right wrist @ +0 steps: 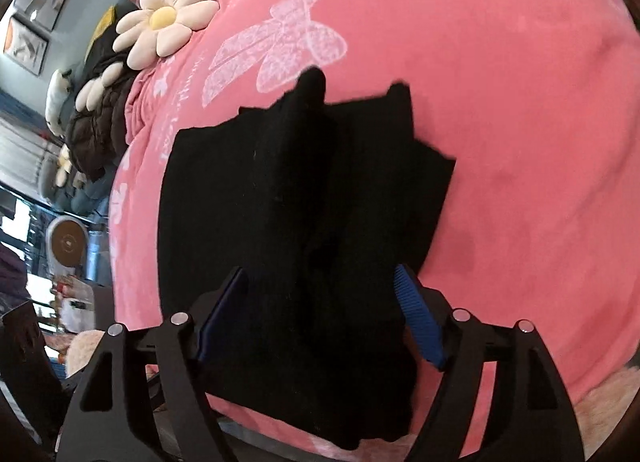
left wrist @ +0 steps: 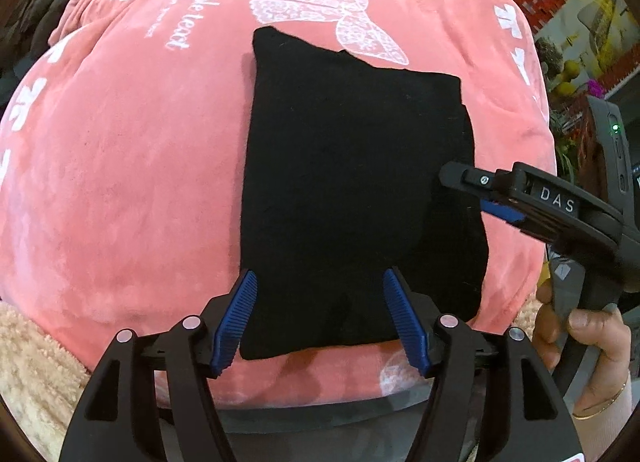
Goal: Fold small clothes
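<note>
Resting at the left edge of my left wrist view is a fuzzy beige throw [left wrist: 28, 362], tucked against the pink velvet blanket [left wrist: 132, 166] that fills most of the frame. White butterfly prints [left wrist: 320, 10] sit toward the upper centre. Just right of centre lies the black garment [left wrist: 352, 182], folded into a rough rectangle and flat on the blanket. My left tool [left wrist: 320, 314] sits at the bottom centre, spread wide, its blue pads over the garment's near edge with nothing pinched. At the right edge my right tool [left wrist: 476, 192] reaches in sideways, its tip at the garment's right border. In the right wrist view a daisy cushion [right wrist: 164, 18] lies upper left, and my right tool [right wrist: 320, 314] is wide too, straddling the dark cloth.
</note>
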The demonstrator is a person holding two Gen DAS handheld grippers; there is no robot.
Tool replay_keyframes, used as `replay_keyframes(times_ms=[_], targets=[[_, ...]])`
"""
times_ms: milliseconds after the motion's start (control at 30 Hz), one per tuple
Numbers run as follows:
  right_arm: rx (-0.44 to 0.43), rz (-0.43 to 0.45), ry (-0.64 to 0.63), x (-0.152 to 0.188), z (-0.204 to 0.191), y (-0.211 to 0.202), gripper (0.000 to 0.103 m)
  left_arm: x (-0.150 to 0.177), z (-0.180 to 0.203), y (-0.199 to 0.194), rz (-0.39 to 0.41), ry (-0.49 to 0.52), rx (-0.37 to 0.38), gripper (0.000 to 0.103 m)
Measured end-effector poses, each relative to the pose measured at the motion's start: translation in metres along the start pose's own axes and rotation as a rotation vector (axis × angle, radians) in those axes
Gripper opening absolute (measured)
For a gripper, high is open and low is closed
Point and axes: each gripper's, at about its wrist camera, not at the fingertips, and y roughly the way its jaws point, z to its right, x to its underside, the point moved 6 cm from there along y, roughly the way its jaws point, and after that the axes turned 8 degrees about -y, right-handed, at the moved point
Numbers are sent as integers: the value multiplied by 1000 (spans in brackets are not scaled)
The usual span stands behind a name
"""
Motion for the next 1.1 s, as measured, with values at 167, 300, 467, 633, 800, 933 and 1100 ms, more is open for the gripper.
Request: replay_keyframes(times_ms=[167, 300, 467, 633, 800, 933, 1100], targets=[[-35, 26, -10, 1, -2, -12, 71, -6, 18, 3, -2, 43, 26, 63], [-34, -13, -65, -6, -2, -8, 53, -8, 45, 5, -1, 127, 38, 64], [-14, 45, 37, -9, 31, -41, 56, -1, 86, 14, -38, 220, 87, 69], [74, 72, 81, 15, 62, -68, 62, 5, 127, 42, -51, 290, 63, 70], [78, 91, 129, 23, 79, -74, 66, -2, 136, 83, -93, 202, 0, 50], [62, 94, 135, 19, 80, -72, 67, -24, 106, 64, -97, 27, 152, 6], [-10, 31, 83, 11, 68, -48, 69, -51, 54, -8, 14, -121, 281, 2]])
